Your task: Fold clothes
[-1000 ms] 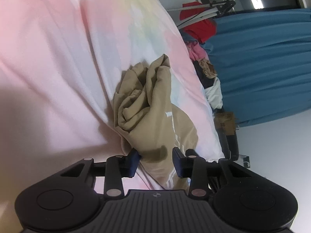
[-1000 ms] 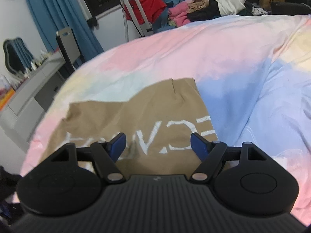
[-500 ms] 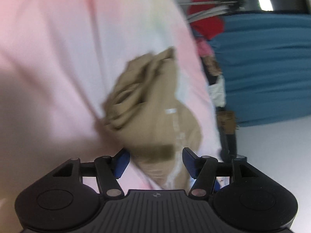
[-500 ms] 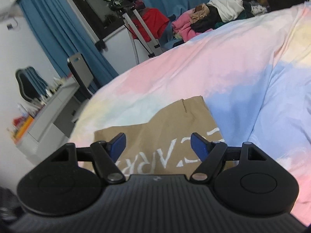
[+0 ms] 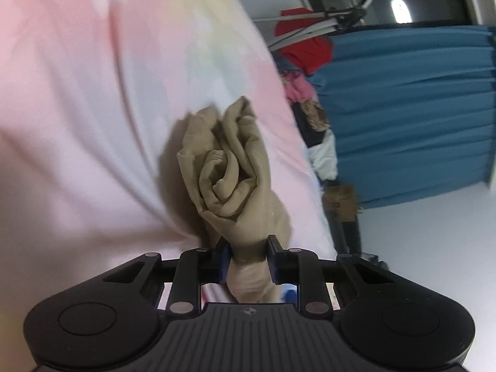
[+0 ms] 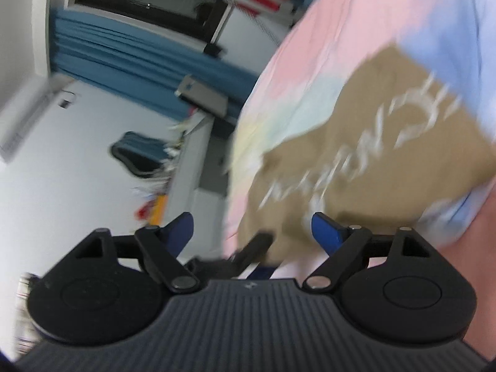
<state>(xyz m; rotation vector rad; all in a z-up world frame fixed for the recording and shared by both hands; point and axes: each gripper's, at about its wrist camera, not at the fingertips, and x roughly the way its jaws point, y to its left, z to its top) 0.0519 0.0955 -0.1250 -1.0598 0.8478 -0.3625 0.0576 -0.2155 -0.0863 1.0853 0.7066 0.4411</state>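
Note:
A tan garment [image 5: 229,173] with white lettering lies on the pastel tie-dye bedspread [image 5: 93,93]. In the left wrist view its end is bunched into rolled folds, and my left gripper [image 5: 246,255] is shut on that bunch. In the blurred right wrist view the same tan garment [image 6: 365,142] lies flat with the lettering facing up. My right gripper [image 6: 252,231] stands open over the bed's edge, its right blue finger [image 6: 325,231] over the cloth's near edge, nothing between the fingers.
A pile of clothes [image 5: 310,117] and a red garment on a tripod [image 5: 307,46] sit beyond the bed before blue curtains [image 5: 403,108]. A desk with clutter [image 6: 173,179], a chair [image 6: 204,99] and a mirror [image 6: 139,158] stand left of the bed.
My left gripper closed from open onto the bunched tan cloth. My right gripper swung and tilted left toward the bed's edge, staying open; its view is now blurred.

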